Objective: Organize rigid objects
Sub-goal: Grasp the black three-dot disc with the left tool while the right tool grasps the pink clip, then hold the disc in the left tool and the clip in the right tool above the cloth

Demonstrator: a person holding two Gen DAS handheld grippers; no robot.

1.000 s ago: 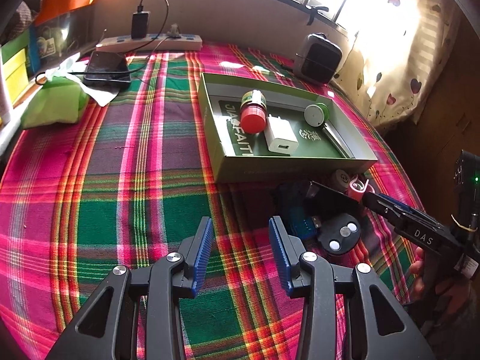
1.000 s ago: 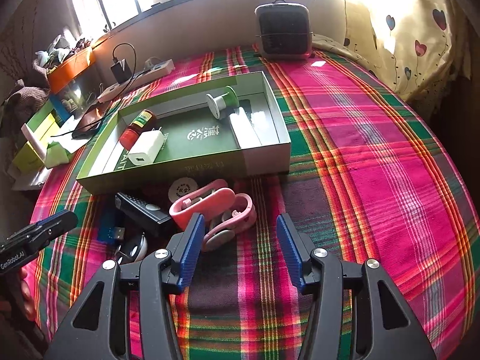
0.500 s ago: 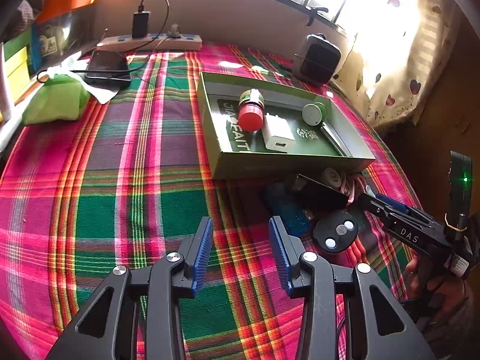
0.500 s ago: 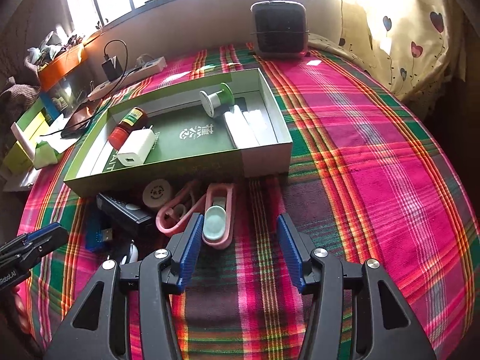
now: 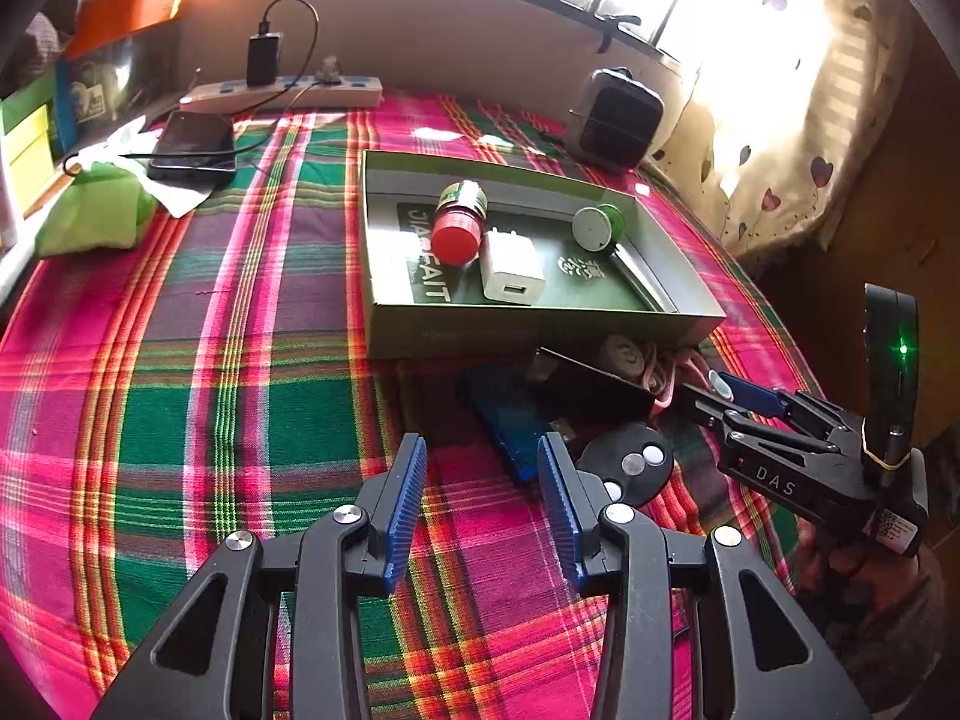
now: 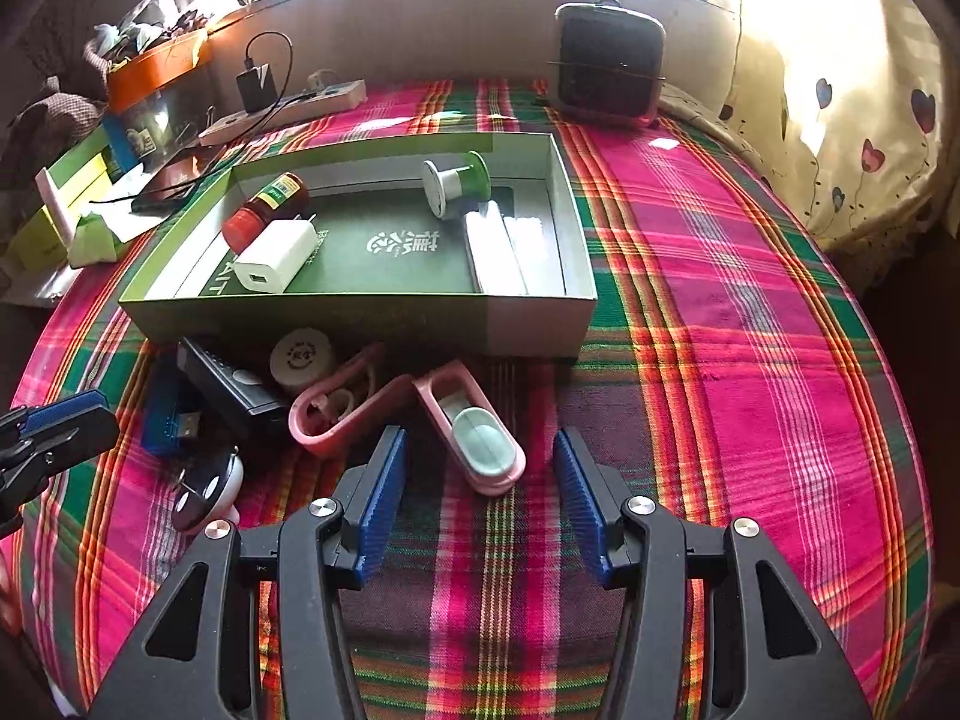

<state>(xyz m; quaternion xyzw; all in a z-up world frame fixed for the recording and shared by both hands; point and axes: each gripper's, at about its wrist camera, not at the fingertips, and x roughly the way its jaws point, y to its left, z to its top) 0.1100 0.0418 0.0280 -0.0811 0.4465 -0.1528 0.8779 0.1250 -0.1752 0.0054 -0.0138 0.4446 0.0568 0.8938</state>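
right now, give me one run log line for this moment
left gripper: jaws open, empty | right gripper: jaws open, pink clip just ahead | green box: holds white charger, red-capped bottle

The box (image 5: 540,333) wall hides part of the white disc (image 5: 621,354); the left tool (image 6: 54,426) is cut off by the edge.
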